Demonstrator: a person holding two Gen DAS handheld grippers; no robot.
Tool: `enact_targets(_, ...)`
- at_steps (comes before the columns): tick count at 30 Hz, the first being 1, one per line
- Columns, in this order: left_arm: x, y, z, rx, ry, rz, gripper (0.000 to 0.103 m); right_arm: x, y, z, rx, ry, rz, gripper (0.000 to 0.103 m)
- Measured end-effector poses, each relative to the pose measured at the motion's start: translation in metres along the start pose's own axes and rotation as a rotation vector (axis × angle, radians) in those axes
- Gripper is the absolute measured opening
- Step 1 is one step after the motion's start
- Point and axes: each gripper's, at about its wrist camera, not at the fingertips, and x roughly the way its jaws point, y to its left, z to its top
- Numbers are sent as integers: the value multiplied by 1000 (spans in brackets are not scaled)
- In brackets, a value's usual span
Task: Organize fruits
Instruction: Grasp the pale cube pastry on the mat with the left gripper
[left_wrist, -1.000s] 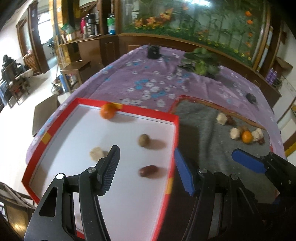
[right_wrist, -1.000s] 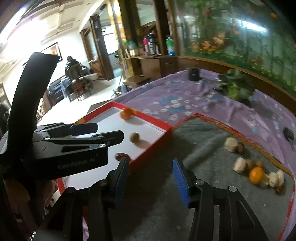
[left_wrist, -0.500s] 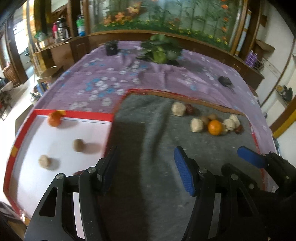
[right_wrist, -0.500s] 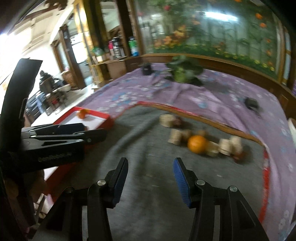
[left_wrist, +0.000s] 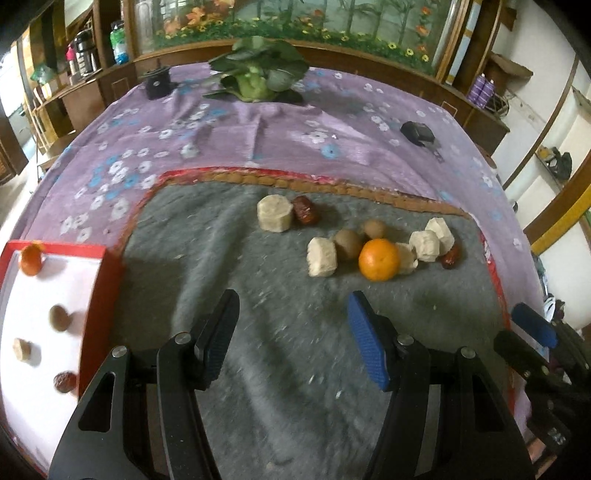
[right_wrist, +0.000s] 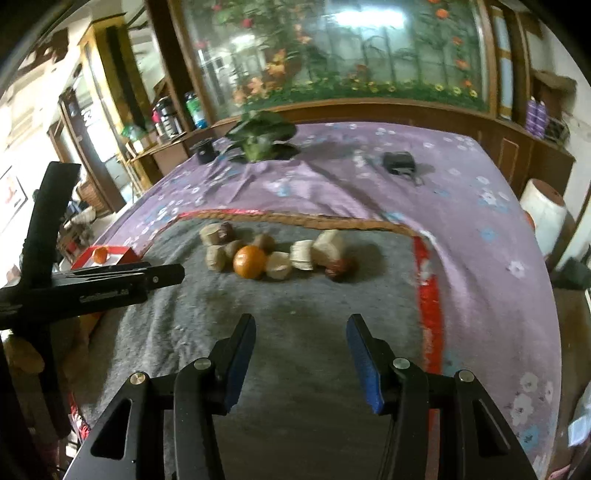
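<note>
A pile of fruit lies on the grey mat (left_wrist: 258, 332): an orange (left_wrist: 379, 259), pale chunks (left_wrist: 322, 257), brown round fruits (left_wrist: 349, 243) and red dates (left_wrist: 306, 215). My left gripper (left_wrist: 291, 306) hovers open over bare mat, short of the pile, with nothing between its fingers. At the left stands the red-rimmed white tray (left_wrist: 107, 280), holding an orange (left_wrist: 31, 259), a brown fruit (left_wrist: 60, 317), a pale piece (left_wrist: 23, 349) and a date (left_wrist: 65, 382). My right gripper (right_wrist: 301, 325) is open and holds nothing, nearer than the orange (right_wrist: 250, 261).
The mat lies on a purple flowered cloth (left_wrist: 221, 129). A leafy plant (left_wrist: 255, 79), a black cup (left_wrist: 158, 82) and a small black device (left_wrist: 417, 132) sit at the far side. Wooden cabinets run behind the table.
Both grippers have swung right, from over the white tray to over the grey mat, and now face the fruit pile. Their jaws have stayed as they were.
</note>
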Motion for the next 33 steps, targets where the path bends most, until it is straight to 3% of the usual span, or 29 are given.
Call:
enact_targets(9, 29, -11, 17, 43, 17, 78, 61, 6, -10, -1, 24, 7, 23, 50)
enact_targets(11, 34, -5, 19, 37, 25, 108, 61, 7, -9, 0, 23, 9, 25, 50)
enact_targets(14, 31, 15, 20, -23, 26, 96, 63, 10, -5, 3, 16, 8, 38, 50)
enact_targets(17, 26, 38, 18, -63, 16, 154, 64, 14, 0, 7, 14, 7, 65, 50)
enact_targets(20, 23, 53, 13, -102, 28, 116, 64, 17, 6, 8, 2, 11, 81, 50)
enact_targets(26, 20, 24, 11, 2, 14, 30, 63, 20, 12, 8, -12, 18, 82, 50)
enact_targets(33, 41, 4, 19, 35, 26, 30, 63, 20, 9, 8, -1, 22, 76, 50)
